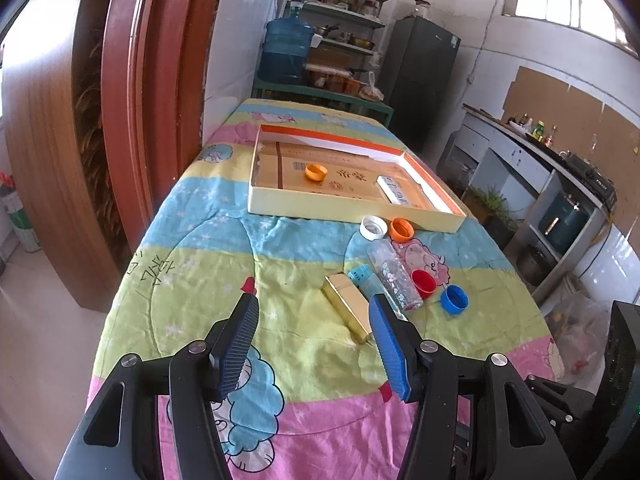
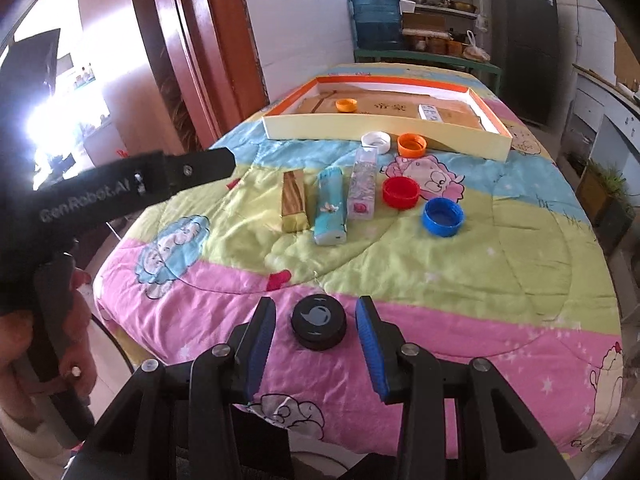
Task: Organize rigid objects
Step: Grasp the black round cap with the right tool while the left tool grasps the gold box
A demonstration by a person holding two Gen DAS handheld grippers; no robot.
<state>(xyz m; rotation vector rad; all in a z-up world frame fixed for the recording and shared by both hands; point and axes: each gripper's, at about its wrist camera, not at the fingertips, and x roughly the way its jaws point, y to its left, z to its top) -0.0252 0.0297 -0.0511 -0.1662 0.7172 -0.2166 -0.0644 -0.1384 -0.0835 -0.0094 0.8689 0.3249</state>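
A shallow cardboard tray (image 1: 344, 211) (image 2: 384, 136) lies at the far end of the quilt-covered table and holds an orange cap (image 1: 315, 172) (image 2: 346, 105) and a white box (image 1: 394, 189) (image 2: 430, 112). In front of it lie a white cap (image 2: 376, 141), an orange cap (image 2: 412, 145), a red cap (image 2: 401, 193), a blue cap (image 2: 443, 217), a gold box (image 1: 347, 306) (image 2: 294, 202), a light-blue case (image 2: 331, 207) and a clear bottle (image 2: 362, 188). My left gripper (image 1: 312, 312) is open and empty above the quilt, just left of the gold box. My right gripper (image 2: 316, 316) is open around a black round lid (image 2: 319, 322) on the quilt, not touching it.
A red wooden door frame (image 1: 152, 100) stands left of the table. A blue water jug (image 1: 286, 50), shelves and a dark fridge (image 1: 424, 80) stand behind it. A counter (image 1: 552, 168) runs along the right. The left gripper's handle (image 2: 120, 188) crosses the right wrist view.
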